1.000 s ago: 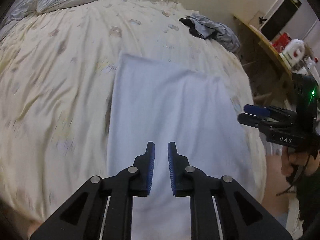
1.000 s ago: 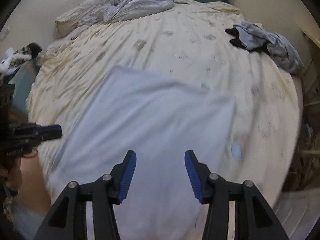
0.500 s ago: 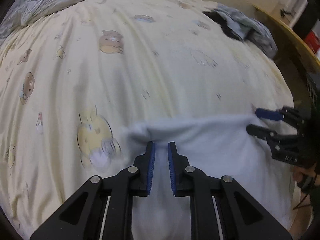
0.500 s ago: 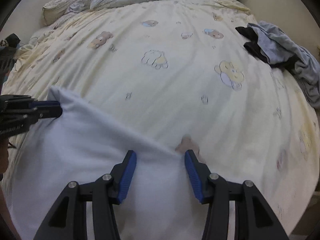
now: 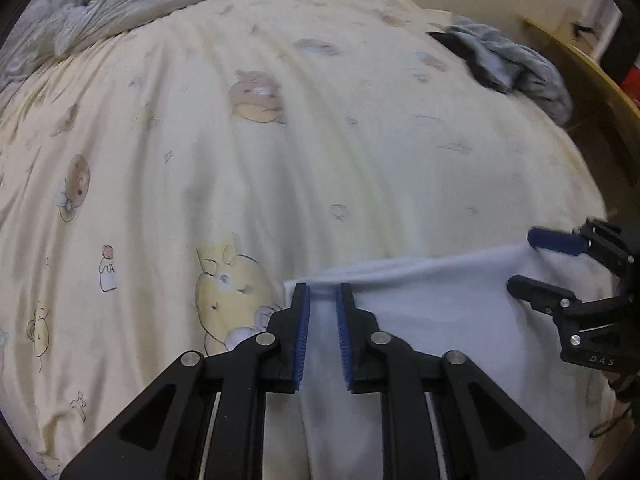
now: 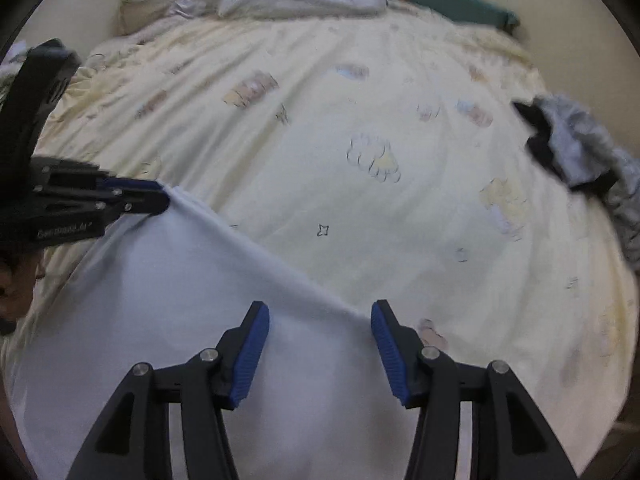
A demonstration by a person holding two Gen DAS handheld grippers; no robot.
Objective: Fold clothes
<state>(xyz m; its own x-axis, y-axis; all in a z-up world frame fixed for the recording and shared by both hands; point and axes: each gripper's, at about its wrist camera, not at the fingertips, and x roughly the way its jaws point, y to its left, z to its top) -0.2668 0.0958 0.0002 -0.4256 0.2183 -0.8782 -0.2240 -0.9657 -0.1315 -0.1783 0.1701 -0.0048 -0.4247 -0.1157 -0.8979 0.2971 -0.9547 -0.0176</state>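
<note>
From the left wrist, we saw the left hand-held gripper (image 5: 322,328) with its blue pads a narrow gap apart over the near left corner of the pale blue garment (image 5: 448,312); whether cloth was pinched between them we could not tell. The garment lay on the bed (image 5: 320,152) at its near edge, spread flat, we judged, so that its far edge could be taken at both ends. The right hand-held gripper (image 5: 536,264) stood spread at the other corner, its body lettered "DAS".

From the right wrist, we saw the right hand-held gripper (image 6: 320,336) with its pads wide apart, holding nothing, straddling the garment's (image 6: 200,320) right corner. The left hand-held gripper (image 6: 160,196) touched the opposite corner; its lettering was too blurred to read. A grey heap of clothes (image 6: 584,148) waited well apart on the cartoon-printed sheet.
</note>
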